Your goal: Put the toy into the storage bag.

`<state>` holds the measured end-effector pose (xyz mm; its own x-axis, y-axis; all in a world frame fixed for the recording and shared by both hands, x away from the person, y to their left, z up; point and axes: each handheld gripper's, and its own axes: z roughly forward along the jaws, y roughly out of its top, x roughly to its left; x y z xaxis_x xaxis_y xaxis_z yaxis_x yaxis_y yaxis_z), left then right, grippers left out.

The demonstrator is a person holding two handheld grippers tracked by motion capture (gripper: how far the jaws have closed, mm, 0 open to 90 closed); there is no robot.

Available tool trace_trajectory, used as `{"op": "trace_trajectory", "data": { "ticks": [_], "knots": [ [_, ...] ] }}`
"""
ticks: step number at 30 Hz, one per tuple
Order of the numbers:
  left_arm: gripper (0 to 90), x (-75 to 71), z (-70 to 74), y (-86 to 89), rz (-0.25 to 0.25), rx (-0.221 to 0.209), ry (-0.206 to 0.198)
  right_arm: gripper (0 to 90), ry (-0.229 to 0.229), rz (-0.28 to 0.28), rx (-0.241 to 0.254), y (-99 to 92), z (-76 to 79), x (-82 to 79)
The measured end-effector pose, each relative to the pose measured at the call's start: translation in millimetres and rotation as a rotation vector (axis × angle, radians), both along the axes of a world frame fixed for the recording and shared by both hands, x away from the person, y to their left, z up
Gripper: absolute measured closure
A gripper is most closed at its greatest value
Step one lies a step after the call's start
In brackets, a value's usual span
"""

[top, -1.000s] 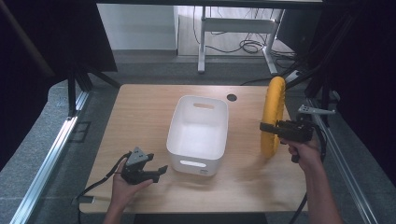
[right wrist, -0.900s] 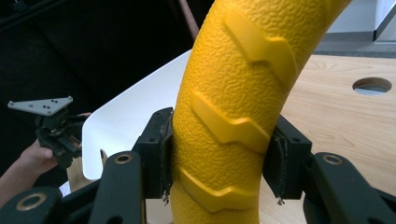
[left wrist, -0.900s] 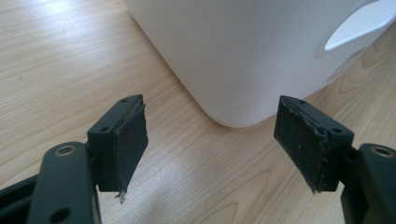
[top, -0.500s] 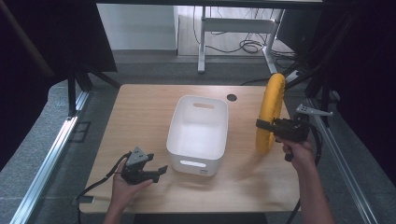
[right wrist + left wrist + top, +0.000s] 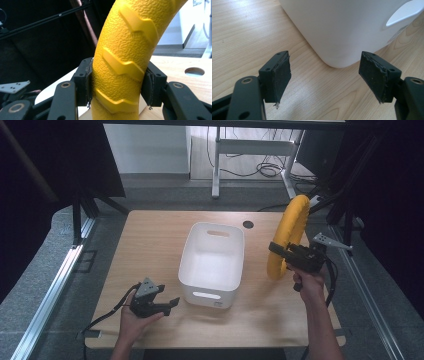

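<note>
Two grippers work a wooden table [image 5: 150,240] where we see a white bin [image 5: 212,262] standing near the middle. At the right, the right gripper [image 5: 278,251] has its jaws clamped on a yellow ring [image 5: 287,232], a thick textured hoop with raised chevron ridges. We see it held upright in the air over the right side of the table, just beside the bin's right wall and apart from it. In the right gripper view, both pads press flat against the ring [image 5: 125,57] from either side, squeezed as near together as its thickness allows, with the hoop rising up and out of the top of the picture. The hand [image 5: 310,285] grips the tool from below.

At the near left, the left gripper [image 5: 172,302] lies low over the table in the other hand [image 5: 132,317], its cable trailing off toward the table edge. We see its jaws spread wide in the left gripper view, pads [image 5: 282,75] well apart with only bare wood between them. They point at the bin's rounded near corner [image 5: 342,32], close to it but not touching. A round hole [image 5: 248,224] sits in the table beyond the bin.
</note>
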<state>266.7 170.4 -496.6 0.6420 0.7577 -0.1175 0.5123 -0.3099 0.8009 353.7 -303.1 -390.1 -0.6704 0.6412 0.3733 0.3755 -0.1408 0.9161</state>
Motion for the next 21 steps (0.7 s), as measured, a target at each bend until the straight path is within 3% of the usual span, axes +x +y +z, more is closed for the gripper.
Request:
{"op": "trace_trajectory", "data": {
  "ticks": [9, 15, 21],
  "knots": [
    [25.7, 0.3, -0.2, 0.1, -0.001, 0.004, -0.001, 49.1, -0.054, -0.045, 0.019, 15.6, 1.2, -4.3],
    [25.7, -0.1, 0.0, 0.2, 0.002, 0.002, -0.002, 49.0, -0.132, -0.085, -0.017, 31.5, 8.3, -13.0],
    [25.7, 0.0, -0.3, 0.0, 0.000, 0.006, 0.000, 48.9, -0.163, -0.094, -0.038, 42.6, 12.3, -16.6]
  ]
}}
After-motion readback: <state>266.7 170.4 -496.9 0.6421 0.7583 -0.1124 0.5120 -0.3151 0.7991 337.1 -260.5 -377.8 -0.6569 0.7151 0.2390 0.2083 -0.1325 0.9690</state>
